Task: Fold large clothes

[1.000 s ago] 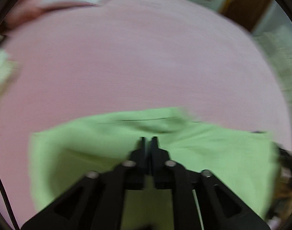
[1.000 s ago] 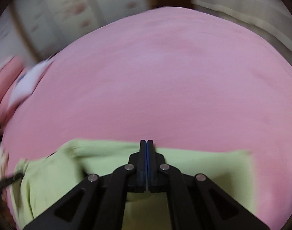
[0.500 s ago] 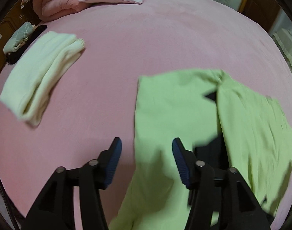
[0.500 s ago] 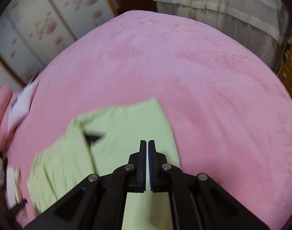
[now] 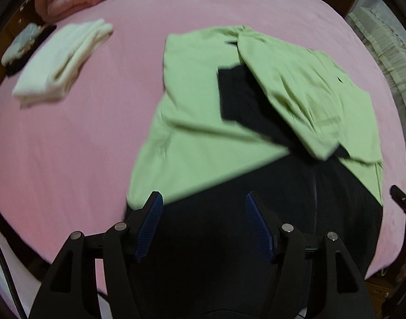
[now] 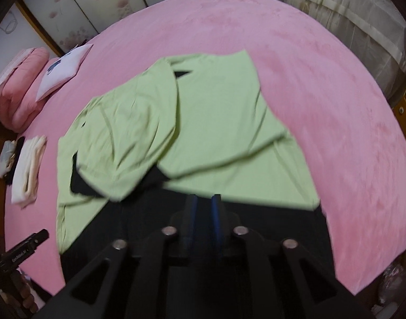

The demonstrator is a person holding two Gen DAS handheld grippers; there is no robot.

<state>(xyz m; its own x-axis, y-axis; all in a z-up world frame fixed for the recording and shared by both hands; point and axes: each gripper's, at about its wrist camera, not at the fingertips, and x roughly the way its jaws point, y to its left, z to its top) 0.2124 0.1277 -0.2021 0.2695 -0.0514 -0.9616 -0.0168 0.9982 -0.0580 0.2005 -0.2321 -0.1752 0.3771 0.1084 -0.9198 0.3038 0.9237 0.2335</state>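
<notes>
The left gripper [image 5: 203, 207] is spread wide and empty; the right gripper [image 6: 204, 207] is parted narrowly, holding nothing. Beyond both, the green garment [image 5: 203, 122] lies rumpled on the pink bed [image 5: 70, 133], with a folded cream garment [image 5: 62, 61] farther off.

Bed [image 5: 70, 146], wide, covered edge to edge with a pink plush cover [image 6: 322, 93].

Folded cream-white cloth stack [image 5: 62, 61] lies on the cover toward one side of the bed; seen edge-on in the right wrist view [image 6: 28, 168]. Just beside it, at the bed's margin: a pale blue-grey bundle [image 6: 4, 159] next to something dark, blurred, not identifiable.

Head end: rolled pink quilt [image 6: 22, 87] with a white cushion [image 6: 64, 70] bearing a dark blue print, leaning against it.

Behind the bed: sliding panels [image 6: 96, 2] with faded pink floral pattern, wooden frames. Opposite side: cream curtain [image 6: 349, 18] with horizontal bands.
</notes>
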